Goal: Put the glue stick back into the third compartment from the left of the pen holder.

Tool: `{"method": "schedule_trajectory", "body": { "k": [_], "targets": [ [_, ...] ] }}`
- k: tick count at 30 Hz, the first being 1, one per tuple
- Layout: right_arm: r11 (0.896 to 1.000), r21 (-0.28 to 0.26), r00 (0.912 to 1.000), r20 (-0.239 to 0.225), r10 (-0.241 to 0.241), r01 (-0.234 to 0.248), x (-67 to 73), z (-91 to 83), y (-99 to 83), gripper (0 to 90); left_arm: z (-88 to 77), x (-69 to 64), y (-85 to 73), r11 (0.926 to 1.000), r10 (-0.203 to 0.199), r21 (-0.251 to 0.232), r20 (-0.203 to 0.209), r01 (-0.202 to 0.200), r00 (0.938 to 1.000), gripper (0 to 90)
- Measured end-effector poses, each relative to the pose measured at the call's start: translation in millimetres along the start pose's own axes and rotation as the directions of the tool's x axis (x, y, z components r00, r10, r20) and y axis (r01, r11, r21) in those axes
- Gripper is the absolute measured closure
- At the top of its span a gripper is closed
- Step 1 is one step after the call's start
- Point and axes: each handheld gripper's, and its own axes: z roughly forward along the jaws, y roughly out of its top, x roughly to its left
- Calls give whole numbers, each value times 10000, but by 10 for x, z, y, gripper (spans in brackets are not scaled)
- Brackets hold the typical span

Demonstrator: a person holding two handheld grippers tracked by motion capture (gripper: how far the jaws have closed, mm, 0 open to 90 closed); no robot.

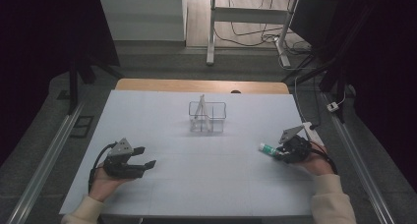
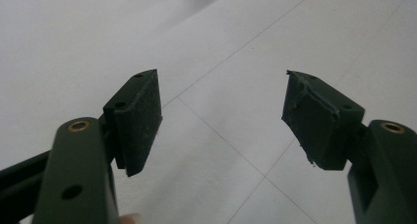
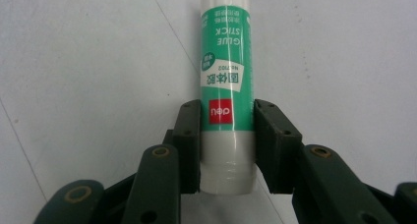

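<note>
Where it lies flat, the glue stick point(image 3: 226, 94) sits between the right claw's point(image 3: 227, 145) pads.

Dim, dark edges in high view; gripper views brighter, perhaps slightly soft.

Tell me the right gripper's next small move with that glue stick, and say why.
Probably lift it straight up a little. The right gripper has its pads against both sides of the glue stick, which lies on the white table, well short of the clear organizer. The left gripper stands open, holding nothing.
</note>
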Motion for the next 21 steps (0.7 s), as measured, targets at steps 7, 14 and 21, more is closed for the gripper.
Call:
{"method": "schedule_trajectory", "body": {
  "k": [7, 14, 21],
  "targets": [
    [9978, -619, 9996, 154, 240, -230, -5, -61, 31, 647, -8, -1, 3, 10000, 6, -68, -35, -6, 10000, 311],
    [9857, -1504, 9971, 3, 764, -755, 0, -137, 102, 648, -9, -18, 15, 9999, 63, -123, -64, -64, 10000, 312],
    [9739, -2021, 9946, -299, 995, -1035, 79, -177, 268, 647, -16, -48, 40, 9996, 189, -218, -179, -193, 9997, 313]
  ]
}}
